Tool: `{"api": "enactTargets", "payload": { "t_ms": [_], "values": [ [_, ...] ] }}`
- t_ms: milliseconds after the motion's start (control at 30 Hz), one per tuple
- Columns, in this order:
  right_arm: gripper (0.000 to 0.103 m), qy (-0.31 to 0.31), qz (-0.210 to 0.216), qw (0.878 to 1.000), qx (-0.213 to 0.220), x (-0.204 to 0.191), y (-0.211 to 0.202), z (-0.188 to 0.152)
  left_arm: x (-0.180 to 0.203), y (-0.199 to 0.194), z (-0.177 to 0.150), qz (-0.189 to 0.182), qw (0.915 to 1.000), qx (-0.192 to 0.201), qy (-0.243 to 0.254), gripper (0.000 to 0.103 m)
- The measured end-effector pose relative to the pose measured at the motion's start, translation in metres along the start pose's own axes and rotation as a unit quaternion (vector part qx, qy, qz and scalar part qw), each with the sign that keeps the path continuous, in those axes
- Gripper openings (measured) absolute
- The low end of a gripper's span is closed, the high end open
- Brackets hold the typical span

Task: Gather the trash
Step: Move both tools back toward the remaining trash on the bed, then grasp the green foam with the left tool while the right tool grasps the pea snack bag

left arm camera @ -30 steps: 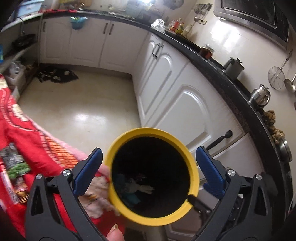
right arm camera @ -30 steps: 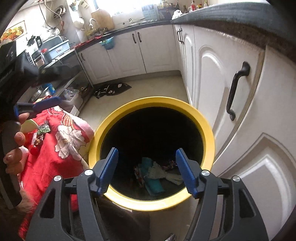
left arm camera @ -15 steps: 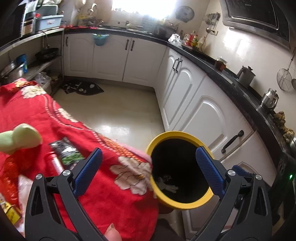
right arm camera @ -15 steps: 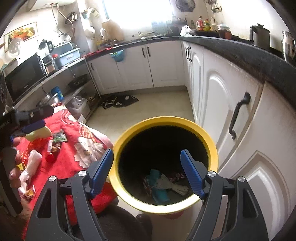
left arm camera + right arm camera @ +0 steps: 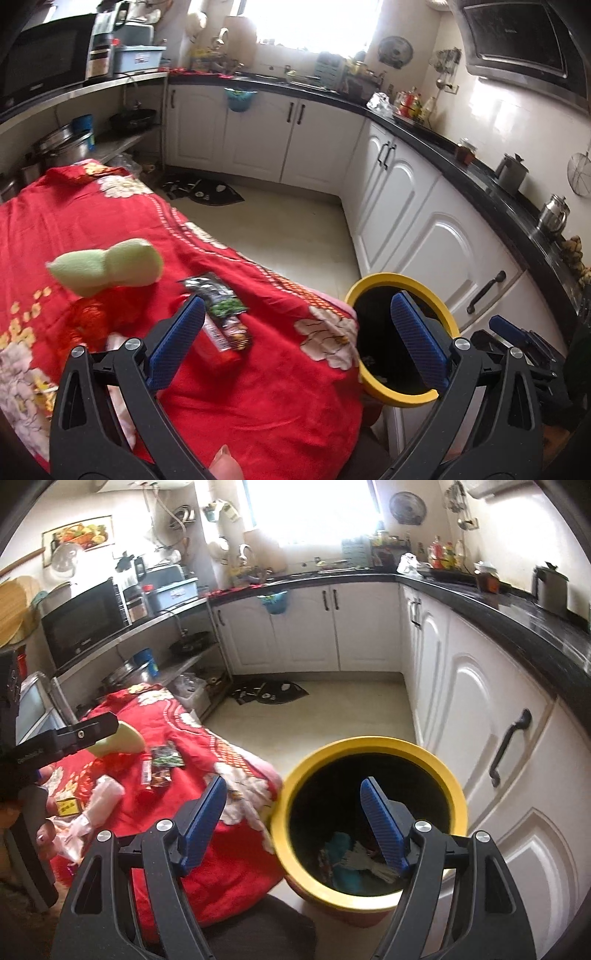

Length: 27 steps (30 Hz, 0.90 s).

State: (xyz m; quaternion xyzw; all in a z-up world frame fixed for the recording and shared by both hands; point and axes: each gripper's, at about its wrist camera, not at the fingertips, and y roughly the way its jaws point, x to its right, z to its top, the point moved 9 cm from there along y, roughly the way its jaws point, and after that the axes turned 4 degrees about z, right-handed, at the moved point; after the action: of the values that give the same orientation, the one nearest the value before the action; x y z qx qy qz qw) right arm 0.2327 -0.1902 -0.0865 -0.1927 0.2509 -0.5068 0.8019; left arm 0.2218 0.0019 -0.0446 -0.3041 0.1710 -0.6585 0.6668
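A yellow-rimmed bin (image 5: 373, 282) (image 5: 373, 744) stands on the floor beside a table with a red flowered cloth (image 5: 258, 387) (image 5: 177, 723). Wrappers and other trash (image 5: 351, 860) lie in the bin's bottom. On the cloth lie a dark snack packet (image 5: 216, 301) (image 5: 168, 757), a red tube (image 5: 218, 352), a pale green soft item (image 5: 107, 266) and clear plastic (image 5: 99, 801). My left gripper (image 5: 297, 339) is open and empty above the table's edge, between the packet and the bin. My right gripper (image 5: 293, 819) is open and empty over the bin's left rim.
White cabinets (image 5: 424, 206) under a black counter (image 5: 517, 206) run along the right, close behind the bin. A dark mat (image 5: 269, 694) lies on the cream floor. A small yellow box (image 5: 68, 806) sits on the cloth. Shelves with pots and a microwave (image 5: 85, 620) stand left.
My left gripper has pulled back and swung left from over the bin toward the red table. My right gripper has risen and drawn back from the bin mouth. Both stay open.
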Motion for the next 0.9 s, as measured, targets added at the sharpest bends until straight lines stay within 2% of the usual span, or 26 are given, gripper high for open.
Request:
{"api": "enactTargets", "payload": {
  "t_ms": [67,900],
  "values": [
    [0.079,-0.007,0.005,1.0,0.004,-0.011,0.0,0.002,-0.01,-0.005,0.0,0.005,0.9999,0.004,-0.008,0.092],
    [0.079,-0.103,0.089,0.991,-0.007,-0.129,0.025,0.018,-0.121,-0.046,0.006,0.074,0.9937,0.035,-0.076,0.092]
  ]
}}
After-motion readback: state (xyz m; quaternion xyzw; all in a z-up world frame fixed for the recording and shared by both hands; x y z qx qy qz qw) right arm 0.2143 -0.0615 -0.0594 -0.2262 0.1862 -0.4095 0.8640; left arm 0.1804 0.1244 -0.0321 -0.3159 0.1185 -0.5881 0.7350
